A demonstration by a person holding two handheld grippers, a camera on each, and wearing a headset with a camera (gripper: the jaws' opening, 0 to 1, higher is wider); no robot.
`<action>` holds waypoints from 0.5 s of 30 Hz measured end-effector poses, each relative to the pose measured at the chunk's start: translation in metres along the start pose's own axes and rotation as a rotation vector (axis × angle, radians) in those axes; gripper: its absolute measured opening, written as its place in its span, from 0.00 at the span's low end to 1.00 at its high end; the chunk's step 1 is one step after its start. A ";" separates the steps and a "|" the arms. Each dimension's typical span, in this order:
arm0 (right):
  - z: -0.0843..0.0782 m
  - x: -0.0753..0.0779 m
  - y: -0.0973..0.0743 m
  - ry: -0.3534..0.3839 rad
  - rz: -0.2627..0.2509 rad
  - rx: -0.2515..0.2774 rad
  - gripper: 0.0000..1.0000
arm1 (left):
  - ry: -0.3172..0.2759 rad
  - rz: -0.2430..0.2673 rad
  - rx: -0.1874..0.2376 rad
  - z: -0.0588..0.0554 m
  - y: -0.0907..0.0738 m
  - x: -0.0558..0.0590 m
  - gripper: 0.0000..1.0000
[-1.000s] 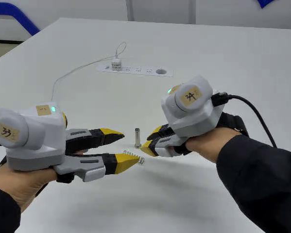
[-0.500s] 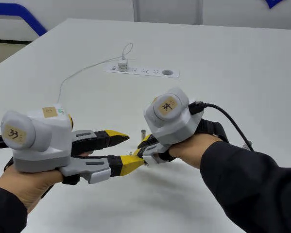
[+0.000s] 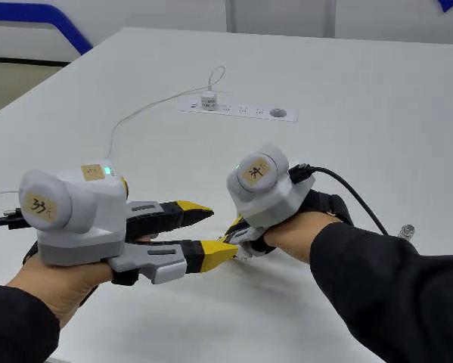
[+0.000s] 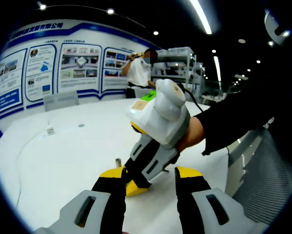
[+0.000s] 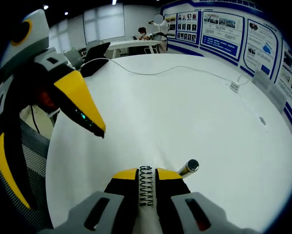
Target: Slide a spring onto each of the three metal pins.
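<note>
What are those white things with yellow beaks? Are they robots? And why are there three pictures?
They are not robots. A person holds a tool in each hand, called a gripper, with two yellow-tipped jaws that pinch like a beak. One picture comes from a camera on the person's head, looking down at both hands. The two round pictures come from small cameras riding on each gripper, looking out along its jaws. The right gripper pinches a little wire spring. Just beside it, a small metal pin stands on the white table. The left gripper is open and holds nothing. Farther back lies a white power strip with a cable plugged in. The spring is meant to slide onto the pin.
</note>
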State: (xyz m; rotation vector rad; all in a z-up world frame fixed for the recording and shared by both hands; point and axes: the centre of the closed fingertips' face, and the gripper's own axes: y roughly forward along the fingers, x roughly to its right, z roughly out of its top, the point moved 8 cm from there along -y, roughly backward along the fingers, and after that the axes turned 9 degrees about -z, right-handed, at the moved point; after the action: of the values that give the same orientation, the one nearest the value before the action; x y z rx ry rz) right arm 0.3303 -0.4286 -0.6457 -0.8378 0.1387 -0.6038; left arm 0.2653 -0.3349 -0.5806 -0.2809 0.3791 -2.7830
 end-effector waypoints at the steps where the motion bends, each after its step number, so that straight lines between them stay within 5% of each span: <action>1: 0.000 0.000 0.001 0.001 0.002 -0.002 0.14 | -0.001 0.000 -0.001 0.000 0.000 0.000 0.41; 8: 0.000 -0.001 0.002 -0.002 0.011 -0.005 0.12 | 0.001 -0.002 -0.009 -0.001 0.001 0.000 0.41; 15: 0.004 -0.001 -0.016 0.007 0.010 0.024 0.12 | 0.001 -0.005 -0.010 -0.001 0.003 0.001 0.41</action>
State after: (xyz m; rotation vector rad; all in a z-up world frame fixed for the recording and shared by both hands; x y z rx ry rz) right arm 0.3239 -0.4342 -0.6316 -0.8114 0.1421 -0.5981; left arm 0.2651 -0.3373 -0.5826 -0.2832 0.3937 -2.7871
